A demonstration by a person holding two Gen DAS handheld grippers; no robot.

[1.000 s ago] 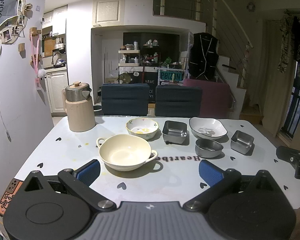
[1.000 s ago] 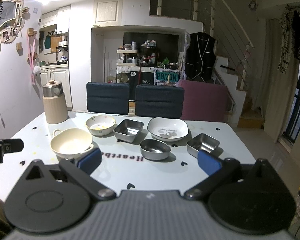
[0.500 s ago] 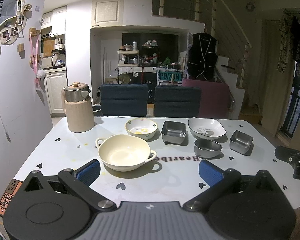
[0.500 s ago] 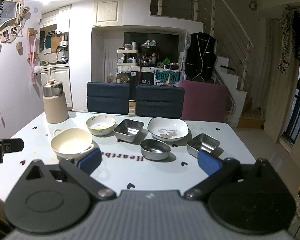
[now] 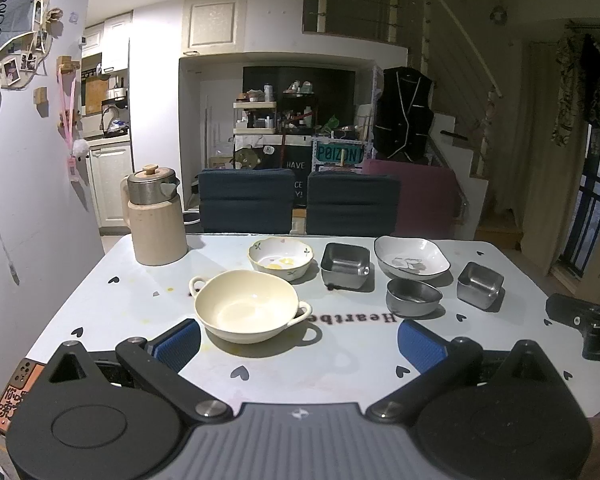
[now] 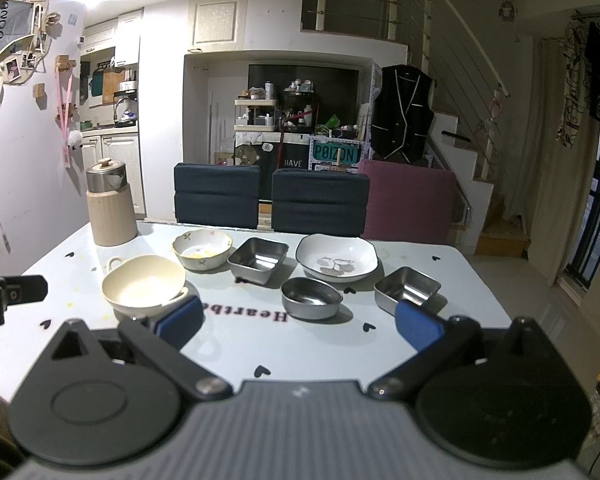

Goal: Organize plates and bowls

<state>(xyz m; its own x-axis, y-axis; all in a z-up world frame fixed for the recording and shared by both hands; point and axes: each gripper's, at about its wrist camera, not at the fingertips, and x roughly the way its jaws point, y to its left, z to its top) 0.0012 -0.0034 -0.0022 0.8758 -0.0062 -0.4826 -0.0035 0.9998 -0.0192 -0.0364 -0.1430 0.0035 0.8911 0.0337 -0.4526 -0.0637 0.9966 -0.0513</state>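
Both jaws are released and empty. Centre your left gripper [image 5: 298, 338] on the cream two-handled ceramic bowl [image 5: 247, 306] just ahead; clamp its near rim squarely.

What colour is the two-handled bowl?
Plain cream two-handled bowl, no pattern; the left wrist view shows it best.

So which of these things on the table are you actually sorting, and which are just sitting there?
For the job:
cream two-handled bowl
floral ceramic bowl
large square steel dish
white squarish plate
round steel bowl
small square steel dish

Lying about:
beige kettle
orange phone
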